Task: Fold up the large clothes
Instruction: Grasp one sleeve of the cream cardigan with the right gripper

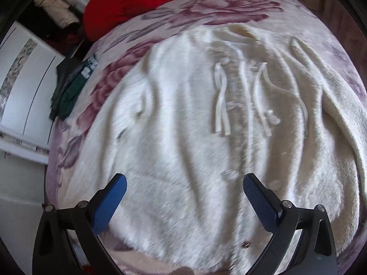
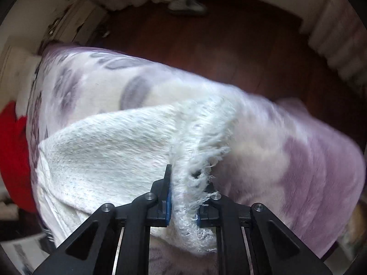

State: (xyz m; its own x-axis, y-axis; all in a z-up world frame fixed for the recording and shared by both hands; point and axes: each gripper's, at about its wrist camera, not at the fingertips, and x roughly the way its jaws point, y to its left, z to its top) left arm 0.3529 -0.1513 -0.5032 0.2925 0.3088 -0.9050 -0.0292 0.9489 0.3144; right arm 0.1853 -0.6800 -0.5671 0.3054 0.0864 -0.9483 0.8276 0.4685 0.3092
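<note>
A large cream fleece garment (image 1: 183, 137) with white drawstrings (image 1: 221, 100) lies spread on a bed with a floral blanket (image 1: 206, 6). My left gripper (image 1: 184, 184) is open and empty, hovering over the garment's near part. In the right wrist view my right gripper (image 2: 183, 183) is shut on a bunched fold of the cream garment (image 2: 110, 146), lifted off the floral blanket (image 2: 321, 160). The right fingertips are mostly hidden by the fabric.
A red cloth (image 1: 137, 2) lies at the bed's far left, also in the right wrist view (image 2: 13, 151). Dark green clothing (image 1: 68, 91) hangs at the bed's left edge. A white cabinet (image 1: 23, 87) stands left. Dark wooden floor (image 2: 218, 45) lies beyond the bed.
</note>
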